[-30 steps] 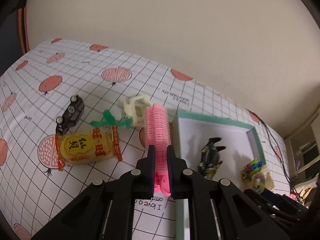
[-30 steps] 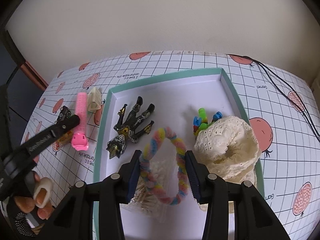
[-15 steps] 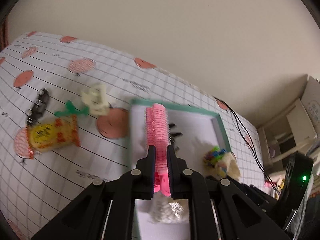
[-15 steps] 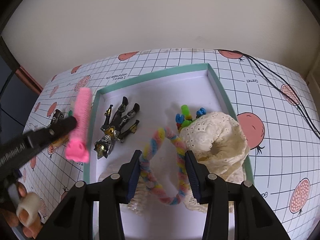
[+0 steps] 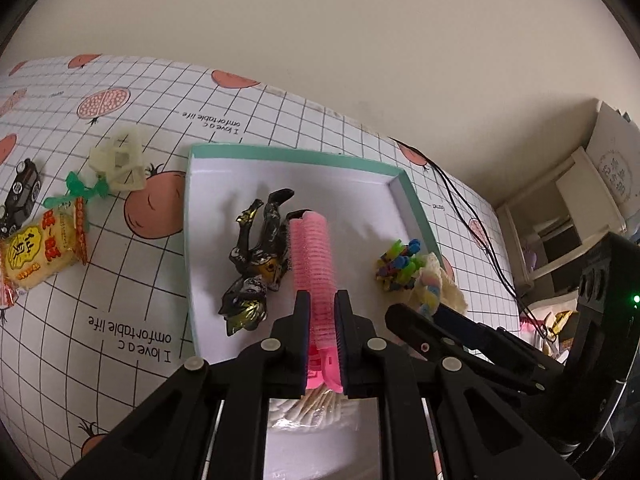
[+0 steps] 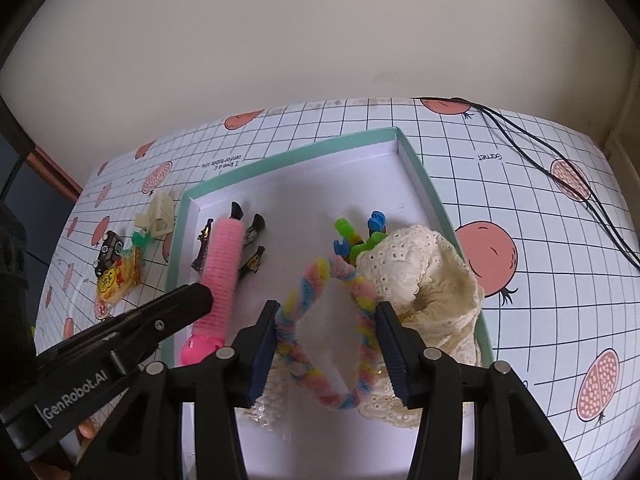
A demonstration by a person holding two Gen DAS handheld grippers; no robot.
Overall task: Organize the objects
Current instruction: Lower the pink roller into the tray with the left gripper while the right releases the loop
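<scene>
Over the white tray (image 5: 288,162), a pink hair roller (image 5: 312,256) is held clamped by its lower end in the left gripper (image 5: 321,312), its free end pointed toward twelve o'clock above a black-and-gold toy figure (image 5: 256,268).

The roller is judged light, springy and bristly, so it is unlikely to slip; the stiff plastic base at its six o'clock end is the soundest place to be gripped.

At three o'clock, a pastel twisted loop (image 6: 332,320) is framed by the right gripper (image 6: 326,344), whose pads seem pressed against the loop's sides; it is taken to be gripped, though lightly. The loop looks soft and easily bent.

One cream lace piece (image 6: 428,276) and one cluster of coloured clips (image 6: 358,232) are counted in the tray.

Left outside at nine o'clock on the checked cloth (image 5: 132,280) are one snack packet (image 5: 40,250), one toy car (image 5: 22,188), one green bow (image 5: 78,190) and one cream frame piece (image 5: 120,160).
</scene>
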